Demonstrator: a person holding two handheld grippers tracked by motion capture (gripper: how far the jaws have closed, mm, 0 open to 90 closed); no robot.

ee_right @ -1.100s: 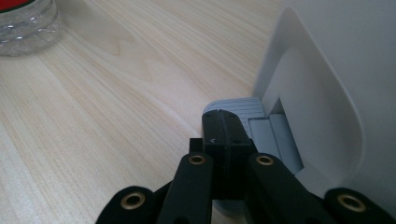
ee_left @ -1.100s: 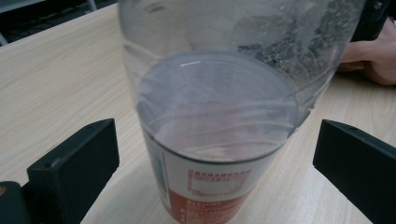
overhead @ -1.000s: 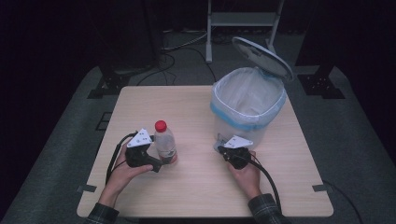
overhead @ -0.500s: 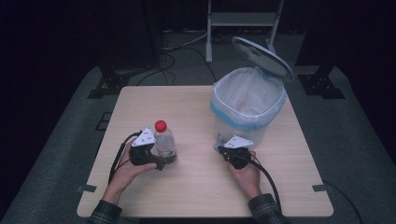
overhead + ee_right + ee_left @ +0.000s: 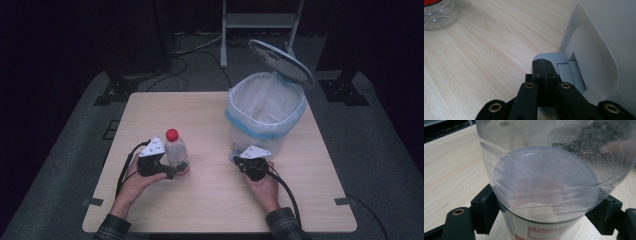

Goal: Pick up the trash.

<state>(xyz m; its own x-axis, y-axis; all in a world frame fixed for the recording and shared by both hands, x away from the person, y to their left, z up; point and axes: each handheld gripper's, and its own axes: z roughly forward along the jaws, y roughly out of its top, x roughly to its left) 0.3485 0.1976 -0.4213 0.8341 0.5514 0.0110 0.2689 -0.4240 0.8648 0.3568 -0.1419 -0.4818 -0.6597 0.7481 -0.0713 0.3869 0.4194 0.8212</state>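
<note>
Bottle (image 5: 176,152) stands upright on the surface (image 5: 210,120), left of centre, well apart from the bin (image 5: 265,117). Left gripper (image 5: 170,167) has just been closing its jaws on the lower body, bottle between them; in the left gripper view the pads (image 5: 484,205) sit against the clear wall (image 5: 544,182) on both sides, so grasping the bottle.

Risks:
- Thin clear plastic, low grip near the label. Squeeze harder and the wall buckles; I'd expect the bottle to pivot or pop out on lift.
- Red cap (image 5: 171,134) is high above the grip point, so it's top-heavy (any quick swing toward the bin tips it in the jaws).

Right gripper (image 5: 239,159) is clenched with nothing between its jaws, tips resting on the grey pedal (image 5: 554,58) at the bin's foot. Lid (image 5: 280,60) stands open. If that press slips off the pedal, the lid likely drops while the bottle is on its way. The bin may also skid on the smooth surface.
</note>
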